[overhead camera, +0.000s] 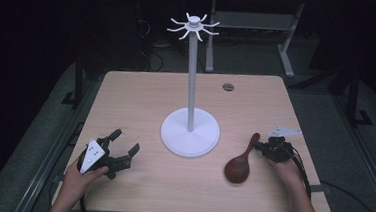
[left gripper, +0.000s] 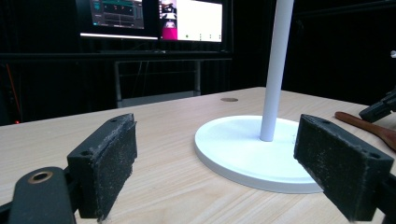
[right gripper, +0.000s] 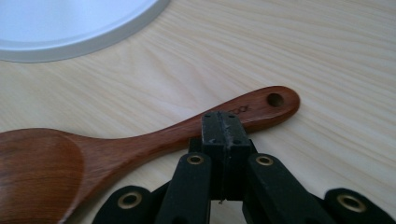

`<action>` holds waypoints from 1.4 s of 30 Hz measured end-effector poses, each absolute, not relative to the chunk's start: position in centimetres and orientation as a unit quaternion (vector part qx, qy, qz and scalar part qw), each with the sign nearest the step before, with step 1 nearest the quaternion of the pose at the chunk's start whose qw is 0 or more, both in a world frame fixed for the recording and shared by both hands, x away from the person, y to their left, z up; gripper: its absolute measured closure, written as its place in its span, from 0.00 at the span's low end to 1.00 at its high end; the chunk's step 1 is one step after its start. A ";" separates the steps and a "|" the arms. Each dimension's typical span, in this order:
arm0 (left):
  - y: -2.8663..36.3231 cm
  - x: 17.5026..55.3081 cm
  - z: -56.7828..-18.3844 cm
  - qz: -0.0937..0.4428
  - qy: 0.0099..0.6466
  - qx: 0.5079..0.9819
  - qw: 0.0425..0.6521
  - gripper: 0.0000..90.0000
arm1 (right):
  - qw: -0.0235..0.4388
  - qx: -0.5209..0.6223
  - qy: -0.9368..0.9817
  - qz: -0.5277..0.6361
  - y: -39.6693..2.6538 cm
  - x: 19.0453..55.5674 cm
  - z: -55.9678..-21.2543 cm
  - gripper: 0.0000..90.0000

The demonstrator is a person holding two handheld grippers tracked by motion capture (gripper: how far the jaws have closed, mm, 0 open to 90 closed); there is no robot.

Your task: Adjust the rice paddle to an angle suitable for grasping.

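On the desk [overhead camera: 142, 90]: wooden rice paddle [overhead camera: 240, 164] at near right.
Right tongs [right gripper: 225, 122] pressed together beside its handle; left tongs [overhead camera: 122, 146] spread.

A light wooden table [overhead camera: 142, 90] stands in a dark room on grey floor [overhead camera: 363, 148]. Behind it, a white-legged desk [overhead camera: 285, 47]; lit monitors [left gripper: 154, 18] glow against black surroundings beyond the table's far edge.

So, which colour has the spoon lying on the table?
The spoon is dark reddish-brown wood with visible grain, best seen in the right gripper view.
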State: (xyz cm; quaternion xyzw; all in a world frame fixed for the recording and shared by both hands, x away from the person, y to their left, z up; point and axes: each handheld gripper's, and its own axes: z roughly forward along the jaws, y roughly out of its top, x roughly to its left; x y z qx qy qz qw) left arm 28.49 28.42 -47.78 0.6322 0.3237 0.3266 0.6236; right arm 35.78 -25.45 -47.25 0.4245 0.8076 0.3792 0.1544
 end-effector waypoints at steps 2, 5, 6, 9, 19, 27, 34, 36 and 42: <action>28.4 28.5 -47.8 0.326 0.324 0.632 0.624 0.14 | 0.150 0.420 0.811 0.380 -24.9 35.7 -47.2 1.00; 28.4 28.5 -47.8 0.326 0.323 0.632 0.624 0.14 | 0.145 0.418 0.810 0.384 -24.7 35.7 -47.2 1.00; 28.4 28.5 -47.8 0.326 0.323 0.632 0.624 0.14 | 0.142 0.415 0.812 0.386 -24.4 35.6 -47.2 1.00; 28.4 28.5 -47.8 0.327 0.323 0.632 0.624 0.14 | 0.139 0.410 0.814 0.388 -24.0 35.5 -47.2 1.00; 28.4 28.5 -47.8 0.326 0.323 0.632 0.624 0.14 | 0.134 0.388 0.825 0.390 -23.0 35.4 -47.1 1.00; 28.4 28.5 -47.8 0.326 0.324 0.632 0.624 0.14 | 0.120 0.374 0.832 0.393 -21.6 35.0 -47.0 1.00; 28.4 28.5 -47.8 0.326 0.324 0.632 0.624 0.14 | 0.109 0.357 0.838 0.397 -20.8 34.8 -46.9 1.00; 28.4 28.5 -47.8 0.326 0.324 0.632 0.624 0.14 | 0.109 0.353 0.839 0.399 -20.7 34.7 -46.9 1.00; 28.4 28.5 -47.8 0.326 0.324 0.632 0.624 0.14 | 0.097 0.341 0.843 0.405 -20.3 34.6 -46.9 1.00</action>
